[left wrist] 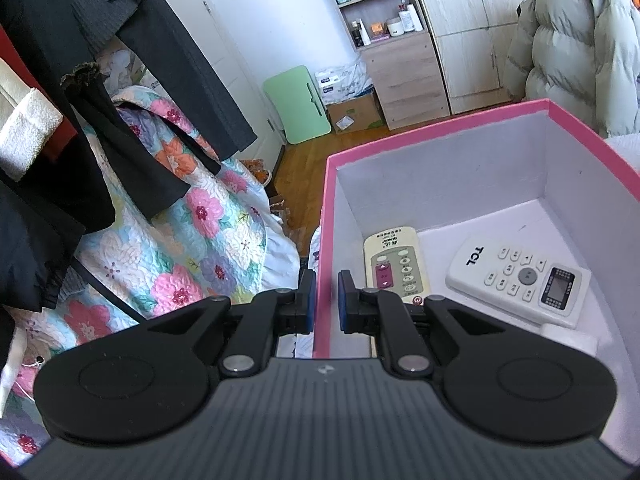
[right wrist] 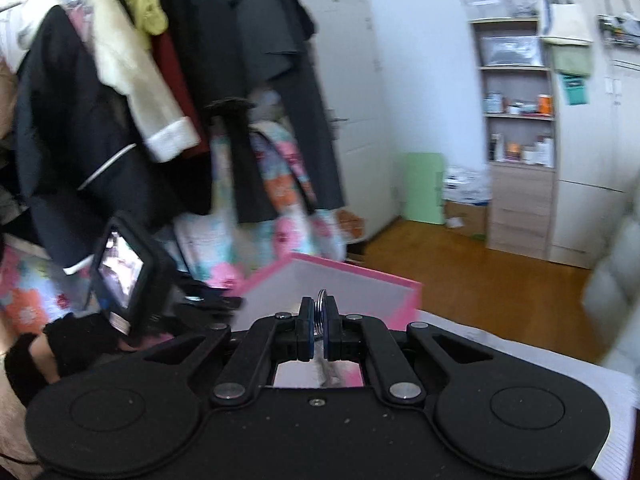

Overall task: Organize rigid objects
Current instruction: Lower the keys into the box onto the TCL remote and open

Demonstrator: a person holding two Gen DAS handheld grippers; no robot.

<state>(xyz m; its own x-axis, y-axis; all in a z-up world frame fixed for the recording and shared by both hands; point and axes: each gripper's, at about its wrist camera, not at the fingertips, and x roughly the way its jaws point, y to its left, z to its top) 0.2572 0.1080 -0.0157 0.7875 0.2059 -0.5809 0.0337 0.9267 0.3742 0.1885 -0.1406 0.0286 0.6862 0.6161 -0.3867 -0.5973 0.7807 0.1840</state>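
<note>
**Left wrist view: box wall between the fingers**

Left wrist view is showing the left gripper (left wrist: 323,300) straddling the near left wall of the pink box (left wrist: 440,130), one blue pad outside and one inside, and the fingers look to be pinching that wall. Inside the box, on its white floor, a beige remote (left wrist: 394,264) is lying against the left wall and a white remote (left wrist: 518,276) is lying just beside it, to the right, with a small white block (left wrist: 572,338) touching its near corner.

Right wrist view is showing the right gripper (right wrist: 319,330) clamping a metal ring (right wrist: 321,312) upright between its pads, with something silvery hanging below it, too blurred to name. The ring is sitting just in front of the box (right wrist: 332,266), near its open top. The person's gloved left hand (right wrist: 64,344) is holding the other tool at the left.

The box is resting on a white surface (right wrist: 520,352). Around it, dark coats (right wrist: 88,128) are hanging on a rail over a floral quilt (left wrist: 192,248). A wooden floor (right wrist: 480,292) is running back to a shelf unit (right wrist: 518,120) stocked with bottles and jars, pale wardrobes, a green board (left wrist: 298,104) leaning on the wall and a cardboard carton (left wrist: 354,114). A pale puffer jacket (left wrist: 572,44) is hanging at the right.
</note>
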